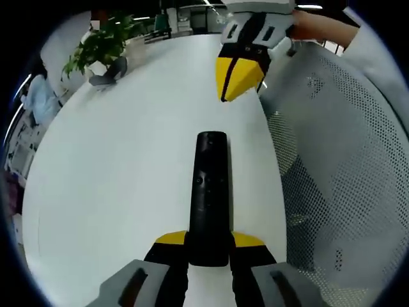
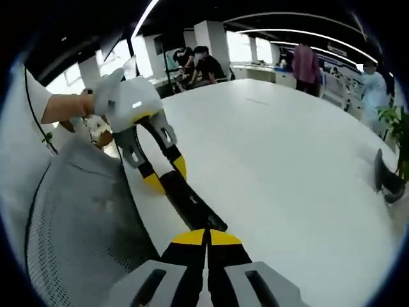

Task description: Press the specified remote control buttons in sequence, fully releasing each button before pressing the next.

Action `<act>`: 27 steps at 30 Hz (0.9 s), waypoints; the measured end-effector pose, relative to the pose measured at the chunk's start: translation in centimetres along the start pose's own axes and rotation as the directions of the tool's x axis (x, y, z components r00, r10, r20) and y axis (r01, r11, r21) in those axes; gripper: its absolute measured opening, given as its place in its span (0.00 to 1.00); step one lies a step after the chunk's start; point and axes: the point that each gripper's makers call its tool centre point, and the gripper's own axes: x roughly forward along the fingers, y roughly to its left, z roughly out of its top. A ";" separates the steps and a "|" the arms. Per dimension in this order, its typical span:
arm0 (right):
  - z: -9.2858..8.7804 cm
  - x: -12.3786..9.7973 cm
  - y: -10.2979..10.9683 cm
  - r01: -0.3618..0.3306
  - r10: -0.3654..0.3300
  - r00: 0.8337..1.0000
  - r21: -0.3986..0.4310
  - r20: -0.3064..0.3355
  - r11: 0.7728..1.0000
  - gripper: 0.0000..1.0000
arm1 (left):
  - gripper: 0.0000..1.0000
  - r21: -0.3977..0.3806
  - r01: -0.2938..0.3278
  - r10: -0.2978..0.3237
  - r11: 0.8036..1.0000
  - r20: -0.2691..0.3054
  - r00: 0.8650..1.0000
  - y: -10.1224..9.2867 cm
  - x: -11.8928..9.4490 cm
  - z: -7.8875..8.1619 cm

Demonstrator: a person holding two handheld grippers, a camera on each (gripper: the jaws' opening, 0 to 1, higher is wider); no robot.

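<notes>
The left claw (image 1: 208,246) is clamping the near end of a slim black remote (image 1: 209,192), which is pointing toward 12 o'clock over the white counter (image 1: 128,160). The right claw (image 2: 206,238), jaws together, is hovering above it.

My remote control (image 1: 209,198) looks like matt black plastic. The white table (image 1: 128,166) under it is smooth with a soft sheen. The chair back (image 1: 339,166) beside me is perforated grey mesh.

White table (image 1: 115,166) open leftward, mesh chair back (image 1: 345,166) crowding right edge, potted plant (image 1: 96,48) far corner
</notes>
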 end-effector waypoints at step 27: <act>-2.1 3.0 -0.4 -0.143 -0.023 0.950 -0.501 -0.310 0.854 0.00 | 0.24 0.045 0.034 -0.033 0.998 -0.019 0.999 -0.1 0.2 0.1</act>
